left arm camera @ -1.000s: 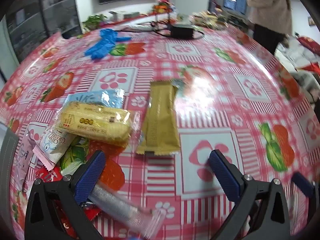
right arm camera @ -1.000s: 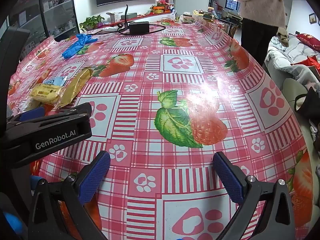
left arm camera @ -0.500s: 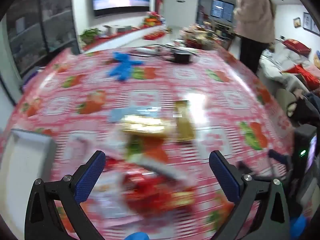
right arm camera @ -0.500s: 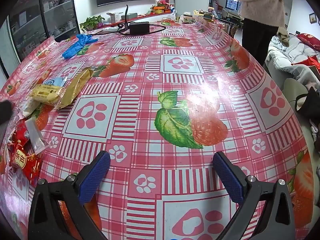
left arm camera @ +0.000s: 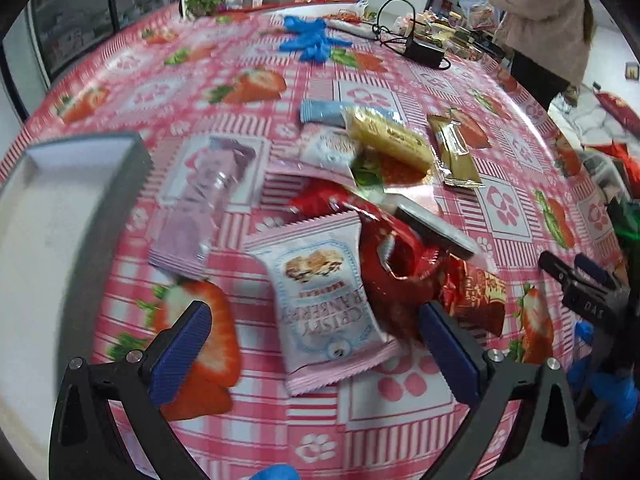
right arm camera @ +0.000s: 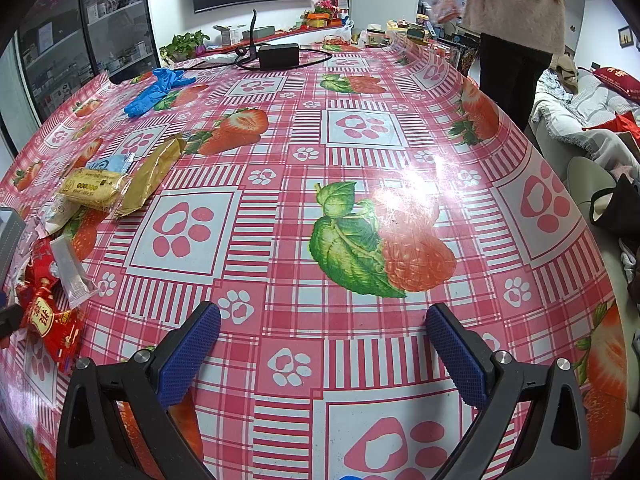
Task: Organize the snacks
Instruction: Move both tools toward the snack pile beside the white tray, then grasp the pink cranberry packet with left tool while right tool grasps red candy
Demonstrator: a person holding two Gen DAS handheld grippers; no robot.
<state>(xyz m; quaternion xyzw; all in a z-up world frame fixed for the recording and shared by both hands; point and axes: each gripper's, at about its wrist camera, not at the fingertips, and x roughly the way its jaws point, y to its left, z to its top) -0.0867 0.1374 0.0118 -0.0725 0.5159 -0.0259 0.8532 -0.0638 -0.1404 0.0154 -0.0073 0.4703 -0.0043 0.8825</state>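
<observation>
My left gripper (left arm camera: 316, 344) is open and empty, its jaws straddling a pink-and-white cracker packet (left arm camera: 320, 292) on the strawberry tablecloth. Around it lie red packets (left arm camera: 400, 256), a purple packet (left arm camera: 200, 200), a yellow packet (left arm camera: 388, 136), a gold bar (left arm camera: 454, 152) and a light blue packet (left arm camera: 320, 112). A grey box with a white inside (left arm camera: 44, 216) stands at the left. My right gripper (right arm camera: 322, 354) is open and empty over bare cloth. The snack pile shows at its far left, with the yellow packet (right arm camera: 90, 190), gold bar (right arm camera: 154, 176) and red packet (right arm camera: 44, 316).
Blue gloves (left arm camera: 312, 38) and a black power adapter with cable (left arm camera: 424, 50) lie at the table's far end. A person in a pink coat (right arm camera: 516, 8) stands beyond the far right corner. The right gripper's body (left arm camera: 592, 300) shows at the right edge of the left wrist view.
My left gripper has pulled back and swung left, so the grey box and the near packets have come into view. It has left the right wrist view. My right gripper has stayed still.
</observation>
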